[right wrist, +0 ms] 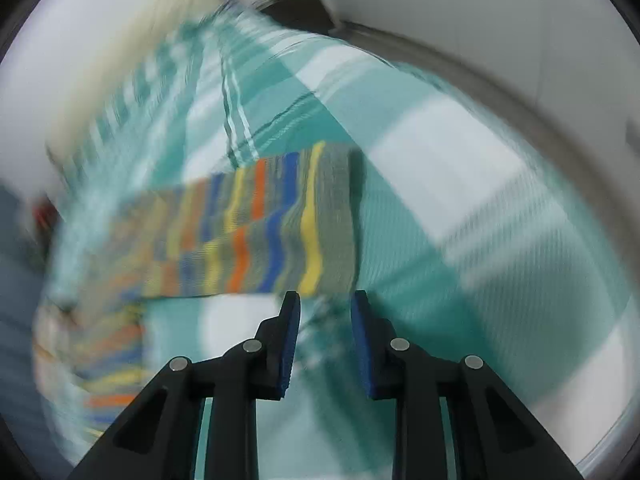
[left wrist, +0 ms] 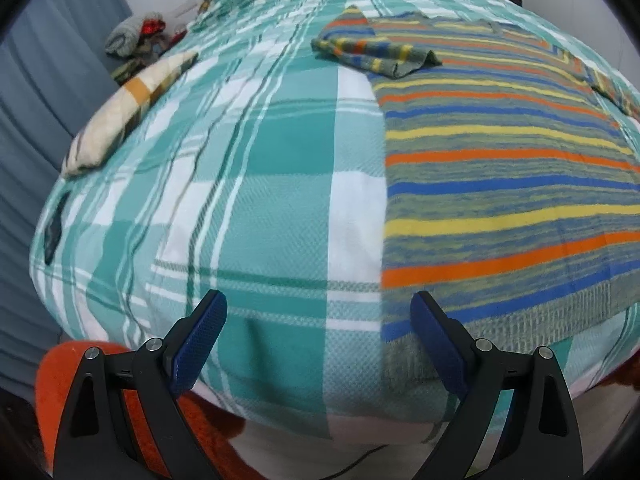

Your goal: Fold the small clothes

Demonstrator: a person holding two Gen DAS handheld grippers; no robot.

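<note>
The left gripper [left wrist: 319, 304] had its blue-padded fingers [left wrist: 202, 340] spread wide, nothing between them but the teal-and-white checked bedcover [left wrist: 280, 200]. Its right-hand pad sat over the near hem of the striped sweater [left wrist: 500, 152], though whether it touched the knit could not be told. The right gripper [right wrist: 325, 300] held its fingers [right wrist: 291, 344] at a narrow gap, parted and empty, with only bedcover showing between the pads; the striped sleeve [right wrist: 280, 224] lay just beyond the tips, apart from them.

The left wrist view was sharp and showed the sweater spread flat on the right side of the bed, its grey, orange, blue and yellow bands running across, with one sleeve folded [left wrist: 372, 50] in over the far left shoulder. That view alone also took in a cream cushion [left wrist: 124, 116] at the bed's left edge, a pile of clothes [left wrist: 136, 40] on the floor beyond, a blue curtain [left wrist: 40, 100] and an orange cloth [left wrist: 80, 372] under the gripper.

The right wrist view was heavily blurred. It showed the other sleeve stretched out straight across the bedcover, and a white wall [right wrist: 480, 8] behind the bed.
</note>
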